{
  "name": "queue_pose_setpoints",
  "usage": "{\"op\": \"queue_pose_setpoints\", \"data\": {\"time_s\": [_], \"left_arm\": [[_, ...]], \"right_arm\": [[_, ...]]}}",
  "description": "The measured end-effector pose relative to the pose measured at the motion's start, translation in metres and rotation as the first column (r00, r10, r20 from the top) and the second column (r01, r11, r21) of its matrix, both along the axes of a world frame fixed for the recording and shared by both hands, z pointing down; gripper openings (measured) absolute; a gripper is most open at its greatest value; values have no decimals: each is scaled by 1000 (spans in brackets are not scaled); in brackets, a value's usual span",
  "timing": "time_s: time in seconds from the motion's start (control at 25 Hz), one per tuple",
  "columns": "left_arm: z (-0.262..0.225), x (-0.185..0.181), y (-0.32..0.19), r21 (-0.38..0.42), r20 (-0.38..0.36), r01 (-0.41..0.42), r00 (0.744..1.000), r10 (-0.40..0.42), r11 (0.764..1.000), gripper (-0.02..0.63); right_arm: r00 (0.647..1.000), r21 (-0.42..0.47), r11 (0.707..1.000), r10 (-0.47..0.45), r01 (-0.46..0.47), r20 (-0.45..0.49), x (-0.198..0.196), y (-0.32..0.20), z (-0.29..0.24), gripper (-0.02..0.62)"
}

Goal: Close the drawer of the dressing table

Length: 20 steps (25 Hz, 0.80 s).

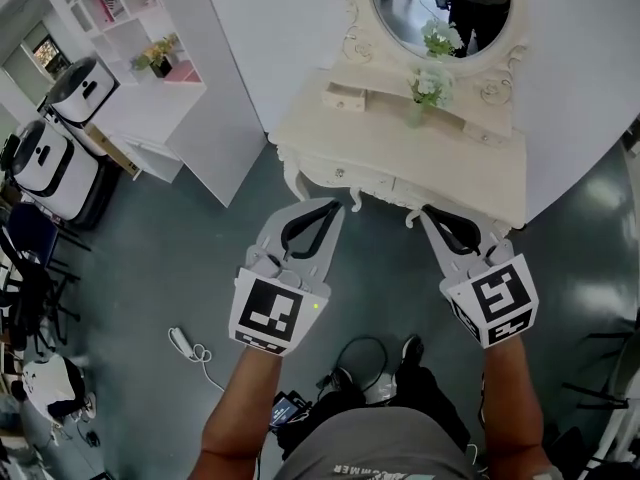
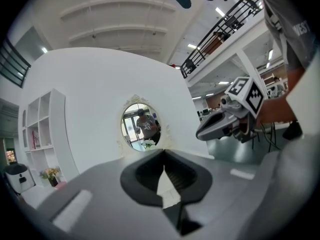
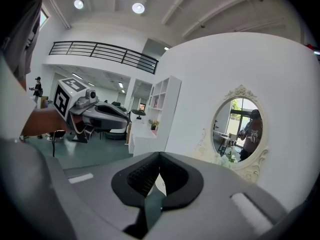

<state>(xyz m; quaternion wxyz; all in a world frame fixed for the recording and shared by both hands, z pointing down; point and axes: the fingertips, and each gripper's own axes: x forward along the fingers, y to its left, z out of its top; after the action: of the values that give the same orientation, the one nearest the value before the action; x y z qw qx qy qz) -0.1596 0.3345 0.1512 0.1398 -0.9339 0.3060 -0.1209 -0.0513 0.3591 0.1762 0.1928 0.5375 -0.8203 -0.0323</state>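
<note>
Nearest to us, our dark shoes (image 1: 410,349) stand on the grey-green floor (image 1: 180,268), with a white corded plug strip (image 1: 181,343) lying off to the left. Above them our two forearms reach forward, each holding a gripper with its marker cube on top. The left gripper (image 1: 331,206) has its jaws brought together, the black pads meeting at the tips with nothing between them, as its own view confirms. The right gripper (image 1: 428,212) is the same, pinched closed and empty. Both hover in the air just short of the front edge of the cream dressing table (image 1: 350,143), touching nothing. On the table's raised back tier, at the left end, the small drawer (image 1: 344,98) stands pulled out, well apart from either gripper. Near the middle of that tier stands a slim vase of white flowers (image 1: 426,96), and behind it rises the oval mirror (image 1: 441,8) in its carved frame. Farther left, against the white wall, is a white shelf unit (image 1: 135,38) holding a small potted plant (image 1: 158,56).
</note>
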Motion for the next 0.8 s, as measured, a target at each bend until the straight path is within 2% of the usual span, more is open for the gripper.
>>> {"op": "queue_pose_setpoints", "data": {"time_s": [0.32,0.8], "left_arm": [[5,18,-37,7,27,120,992,-120,993,3],[7,93,-96,9,41,228,973,-228,974,3]], "right_arm": [[994,13,994,-110,110,22,24,-48,4,3],[977,23,977,-213,212,34,100,-119,1,3]]}}
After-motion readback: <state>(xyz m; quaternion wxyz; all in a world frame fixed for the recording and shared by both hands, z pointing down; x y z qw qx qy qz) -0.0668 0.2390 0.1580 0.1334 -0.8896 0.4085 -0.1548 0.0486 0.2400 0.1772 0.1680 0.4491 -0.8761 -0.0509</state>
